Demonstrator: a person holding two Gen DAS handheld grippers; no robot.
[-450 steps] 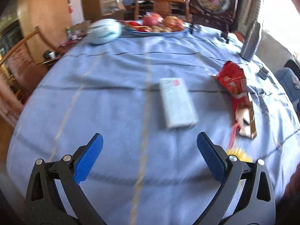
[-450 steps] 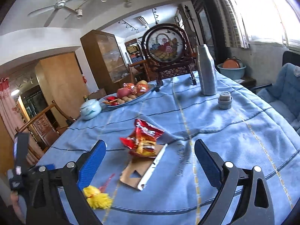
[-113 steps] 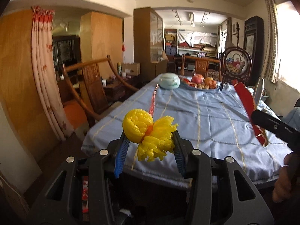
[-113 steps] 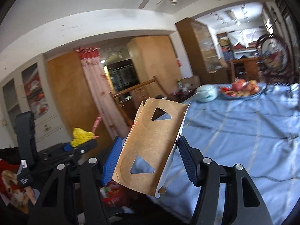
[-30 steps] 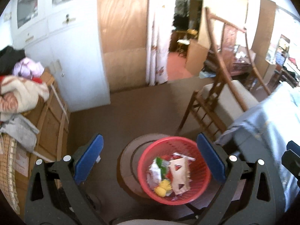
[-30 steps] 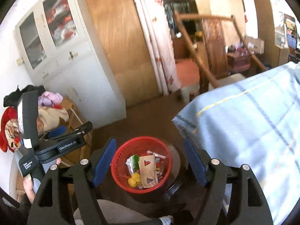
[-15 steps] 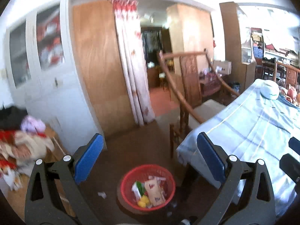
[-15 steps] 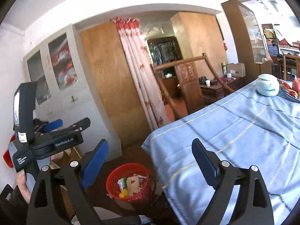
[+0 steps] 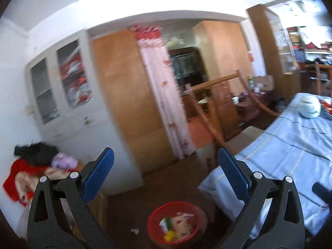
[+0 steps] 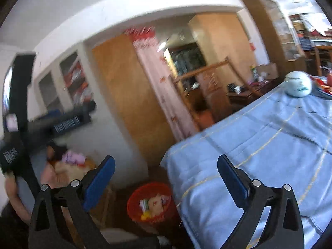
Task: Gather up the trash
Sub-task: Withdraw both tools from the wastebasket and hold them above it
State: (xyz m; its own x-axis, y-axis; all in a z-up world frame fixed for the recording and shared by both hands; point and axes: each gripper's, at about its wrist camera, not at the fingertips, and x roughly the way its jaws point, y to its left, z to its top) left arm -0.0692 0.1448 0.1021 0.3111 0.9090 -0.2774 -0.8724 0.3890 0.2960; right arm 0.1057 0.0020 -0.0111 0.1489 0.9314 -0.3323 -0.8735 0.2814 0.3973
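Both views were blurred. The left gripper (image 9: pixel 166 172) and right gripper (image 10: pixel 166 178) were held in the air, jaws spread wide and holding nothing. Low and near, a red basket (image 9: pixel 155 220) stood on the dark floor (image 9: pixel 128 203) just left of the table's (image 10: pixel 259 145) near corner, with wrappers and a yellow scrap (image 9: pixel 169 236) inside. Bare floor lay between the basket and the white cabinet (image 9: pixel 62 108) at left. A blue cloth covered the table; a white pot (image 10: pixel 298 84) sat at its far end. Clothes (image 9: pixel 31 166) were piled at near left, and a wooden chair (image 9: pixel 217 108) stood beyond the table's left edge.
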